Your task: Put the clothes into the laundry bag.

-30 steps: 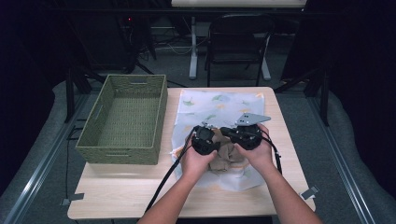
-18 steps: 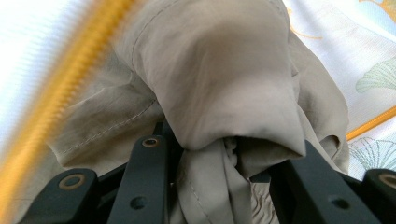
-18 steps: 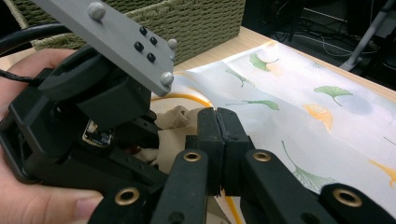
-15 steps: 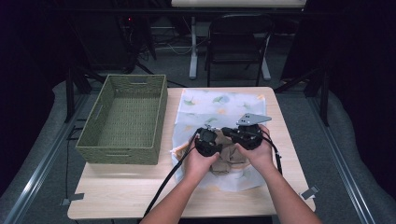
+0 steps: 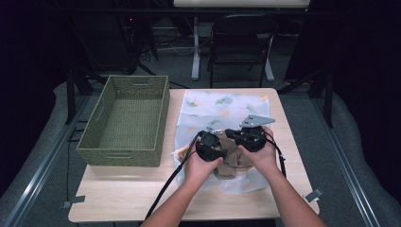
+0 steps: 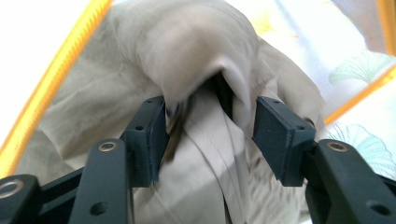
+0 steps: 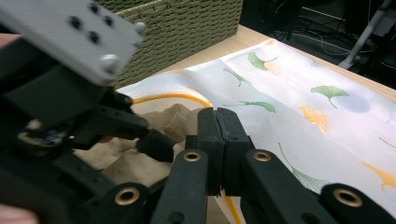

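Note:
A crumpled beige cloth (image 5: 231, 164) lies on a white sheet printed with ginkgo leaves (image 5: 222, 106), near the table's front. Both hands hold their grippers side by side over it. In the left gripper view, my left gripper (image 6: 210, 126) has just been opening its jaws. A raised fold of the beige cloth (image 6: 187, 56) still stands between the pads, which look loose on it. In the high view the left gripper (image 5: 211, 144) sits just left of the right gripper (image 5: 247, 137). My right gripper (image 7: 217, 119) has its pads pressed flat together above the beige cloth (image 7: 126, 163), with nothing seen between them.
A green woven basket (image 5: 123, 156) stands on the left half of the wooden table (image 5: 118, 198), close to the sheet's left edge, and looks empty. Its wall (image 7: 187, 23) rises behind the sheet (image 7: 299, 93). A dark chair (image 5: 239, 42) stands beyond the far edge.
Little differs in the high view: both hands stay over the beige cloth, and the left hand has shifted only slightly.

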{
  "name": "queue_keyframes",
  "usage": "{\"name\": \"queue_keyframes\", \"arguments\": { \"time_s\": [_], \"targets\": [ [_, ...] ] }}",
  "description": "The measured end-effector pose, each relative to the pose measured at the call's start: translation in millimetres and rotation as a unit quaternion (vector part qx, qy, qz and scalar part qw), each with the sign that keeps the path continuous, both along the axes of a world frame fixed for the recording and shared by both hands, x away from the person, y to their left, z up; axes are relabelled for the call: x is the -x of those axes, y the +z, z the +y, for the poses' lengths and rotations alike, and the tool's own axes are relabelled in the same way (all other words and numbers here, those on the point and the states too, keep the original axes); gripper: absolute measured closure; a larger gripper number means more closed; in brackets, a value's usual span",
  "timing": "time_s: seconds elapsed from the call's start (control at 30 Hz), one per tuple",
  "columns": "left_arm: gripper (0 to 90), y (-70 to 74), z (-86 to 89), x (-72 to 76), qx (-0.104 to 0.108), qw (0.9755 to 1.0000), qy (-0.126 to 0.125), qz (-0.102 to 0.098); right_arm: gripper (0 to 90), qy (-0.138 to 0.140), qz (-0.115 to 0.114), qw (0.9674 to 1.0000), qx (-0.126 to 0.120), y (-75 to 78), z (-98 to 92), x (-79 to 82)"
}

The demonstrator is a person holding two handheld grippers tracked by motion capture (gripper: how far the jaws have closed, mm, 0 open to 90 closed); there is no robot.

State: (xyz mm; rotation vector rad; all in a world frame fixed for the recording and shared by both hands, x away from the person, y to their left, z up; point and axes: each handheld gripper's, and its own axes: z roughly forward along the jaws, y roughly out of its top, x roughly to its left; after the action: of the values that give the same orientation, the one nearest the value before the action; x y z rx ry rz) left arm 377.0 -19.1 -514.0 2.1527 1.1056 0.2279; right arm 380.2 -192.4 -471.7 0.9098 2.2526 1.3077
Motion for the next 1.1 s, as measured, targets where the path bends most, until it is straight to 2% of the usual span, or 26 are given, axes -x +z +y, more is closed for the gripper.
{"name": "queue_keyframes", "arguments": {
  "time_s": [0.03, 0.1, 0.27, 0.3, 0.37, 0.67, 0.7, 0.8, 0.93, 1.1],
  "targets": [
    [43.9, 0.5, 1.0, 2.7, 0.008, 1.0, -0.002, 0.004, 89.7, 0.0, 0.0, 1.0, 0.0, 0.1, 0.0, 0.1],
    [43.6, 0.5, 2.3, 6.1, 0.01, 0.9999, -0.003, 0.002, 89.7, -0.001, -0.002, 1.0, -0.001, 0.4, 0.1, 0.3],
    [43.5, -3.5, 3.4, 11.5, 0.002, 1.0, -0.004, 0.001, 89.7, 0.0, -0.003, 1.0, 0.001, 0.1, 1.3, 1.5],
    [43.5, -3.8, 4.5, 11.7, -0.007, 0.9999, -0.008, -0.003, 89.7, 0.0, -0.003, 1.0, 0.001, 0.2, 1.2, 1.8],
    [44.8, -5.5, 6.2, 12.5, -0.007, 0.9999, -0.006, -0.005, 89.7, -0.001, -0.004, 1.0, 0.0, 0.0, 1.1, 2.2],
    [49.0, -17.2, 11.0, 9.9, 0.007, 0.9999, 0.002, 0.013, 89.6, 0.002, -0.002, 1.0, 0.003, -1.2, 2.0, 3.1],
    [49.0, -18.4, 11.1, 9.9, 0.001, 0.9998, 0.001, 0.018, 89.7, 0.003, -0.002, 1.0, 0.003, -1.1, 2.0, 3.3],
    [50.4, -21.4, 10.9, 10.3, 0.001, 0.9998, 0.002, 0.02, 89.6, 0.003, -0.002, 1.0, 0.002, -1.6, 1.8, 3.6],
    [50.3, -24.9, 8.6, 11.2, -0.01, 0.9999, 0.001, 0.009, 89.6, 0.003, -0.001, 1.0, 0.001, -2.0, 2.3, 4.0],
    [60.5, -27.2, 6.6, 12.1, -0.011, 0.9999, -0.009, 0.009, 89.6, 0.004, -0.001, 1.0, 0.002, -2.3, 2.7, 4.5]
  ]
}}
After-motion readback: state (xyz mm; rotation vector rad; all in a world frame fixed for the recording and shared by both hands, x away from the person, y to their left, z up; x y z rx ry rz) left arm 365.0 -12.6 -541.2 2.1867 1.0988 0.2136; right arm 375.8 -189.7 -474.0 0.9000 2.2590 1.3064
